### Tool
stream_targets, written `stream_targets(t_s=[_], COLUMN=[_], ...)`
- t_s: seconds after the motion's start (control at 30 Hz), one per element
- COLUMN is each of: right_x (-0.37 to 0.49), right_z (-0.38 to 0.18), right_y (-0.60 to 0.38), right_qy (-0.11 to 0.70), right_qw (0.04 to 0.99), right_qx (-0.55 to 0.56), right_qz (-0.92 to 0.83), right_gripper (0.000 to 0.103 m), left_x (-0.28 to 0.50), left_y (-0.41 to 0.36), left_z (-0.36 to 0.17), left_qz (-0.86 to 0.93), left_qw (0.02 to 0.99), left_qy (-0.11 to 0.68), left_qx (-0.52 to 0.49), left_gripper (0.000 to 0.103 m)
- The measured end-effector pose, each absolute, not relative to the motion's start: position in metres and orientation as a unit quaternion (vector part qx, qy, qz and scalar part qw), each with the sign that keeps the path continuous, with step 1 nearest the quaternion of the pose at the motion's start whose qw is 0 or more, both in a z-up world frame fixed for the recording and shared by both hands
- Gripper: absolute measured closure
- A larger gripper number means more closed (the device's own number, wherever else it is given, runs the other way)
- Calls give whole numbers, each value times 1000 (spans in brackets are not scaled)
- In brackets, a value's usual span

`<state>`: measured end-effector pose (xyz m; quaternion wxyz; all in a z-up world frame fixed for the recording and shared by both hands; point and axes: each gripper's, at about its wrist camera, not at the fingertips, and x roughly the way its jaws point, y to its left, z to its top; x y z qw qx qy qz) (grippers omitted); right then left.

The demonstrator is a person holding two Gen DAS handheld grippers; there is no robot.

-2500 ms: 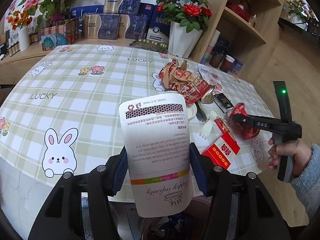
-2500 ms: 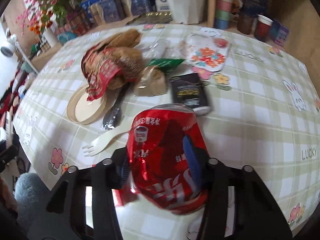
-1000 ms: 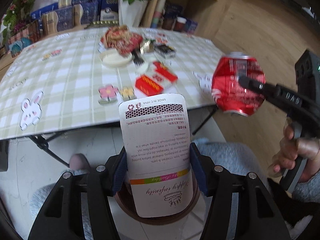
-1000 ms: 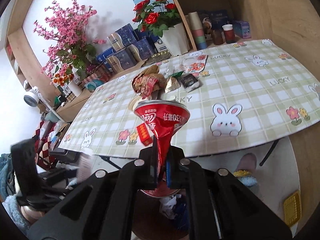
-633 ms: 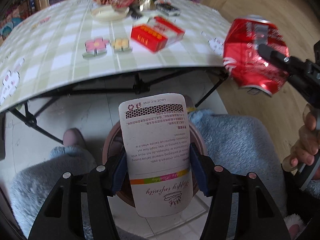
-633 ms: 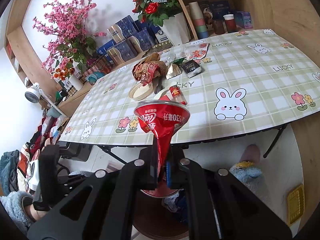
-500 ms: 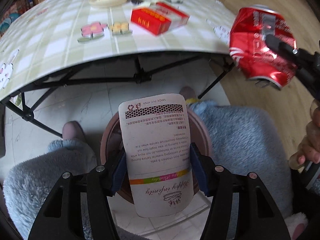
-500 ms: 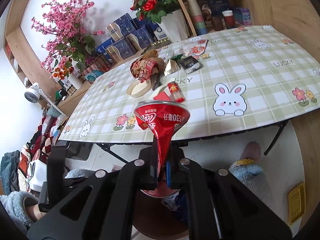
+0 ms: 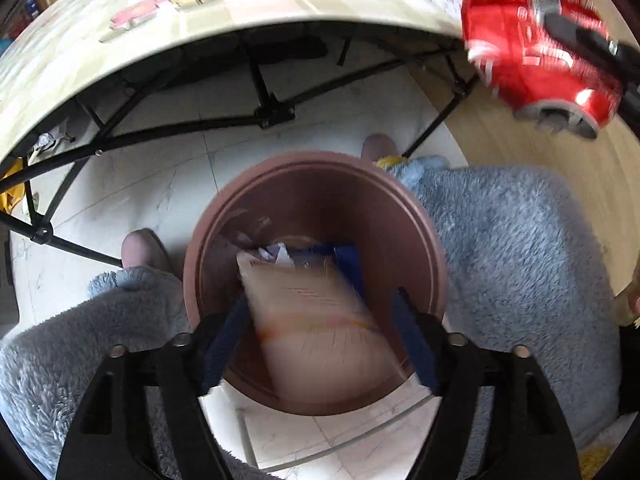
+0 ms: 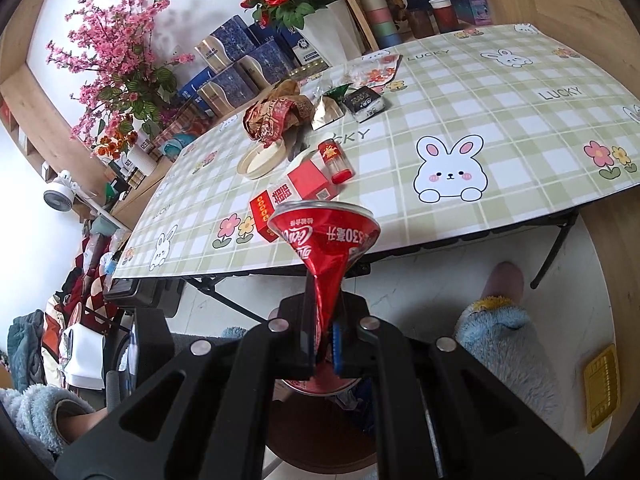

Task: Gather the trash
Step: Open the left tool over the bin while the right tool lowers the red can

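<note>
In the left wrist view my left gripper (image 9: 320,340) is open above a round brown bin (image 9: 400,208). A white printed pouch (image 9: 316,320), blurred, is loose between the spread fingers and falling into the bin. My right gripper (image 10: 322,344) is shut on a crushed red soda can (image 10: 324,236), held above the bin's edge (image 10: 320,440). The can also shows at the upper right of the left wrist view (image 9: 536,44).
A checked table (image 10: 500,128) carries a red box (image 10: 288,196), a small red jar (image 10: 336,156), a paper plate (image 10: 260,156), crumpled wrappers (image 10: 276,116) and a black packet (image 10: 366,102). Black table legs (image 9: 264,108) stand behind the bin. Fuzzy blue-clad legs (image 9: 512,260) flank it.
My left gripper has opened and let go of the pouch, which now drops into the bin. The right gripper still holds the can, now nearer the bin.
</note>
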<state>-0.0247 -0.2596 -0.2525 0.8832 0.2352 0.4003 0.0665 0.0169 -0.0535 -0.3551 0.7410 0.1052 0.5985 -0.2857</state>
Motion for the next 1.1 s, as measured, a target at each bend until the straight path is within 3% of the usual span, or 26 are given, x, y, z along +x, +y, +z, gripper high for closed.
stream_targets(t_s=[0.23, 0.73, 1.1], right_x=[-25, -21, -19], right_z=[-259, -282, -283], right_y=[-251, -217, -200], right_qy=[416, 484, 493], right_qw=[875, 846, 847], right_qx=[237, 208, 177], right_qz=[70, 82, 90], right_gripper=[94, 94, 94], left_x=[32, 38, 25], left_y=[-17, 53, 74], left_z=[-294, -202, -183], left_qz=[-240, -126, -99], left_qw=[827, 914, 939], left_qy=[508, 382, 329], left_qx=[19, -41, -19], left_gripper=[10, 6, 6])
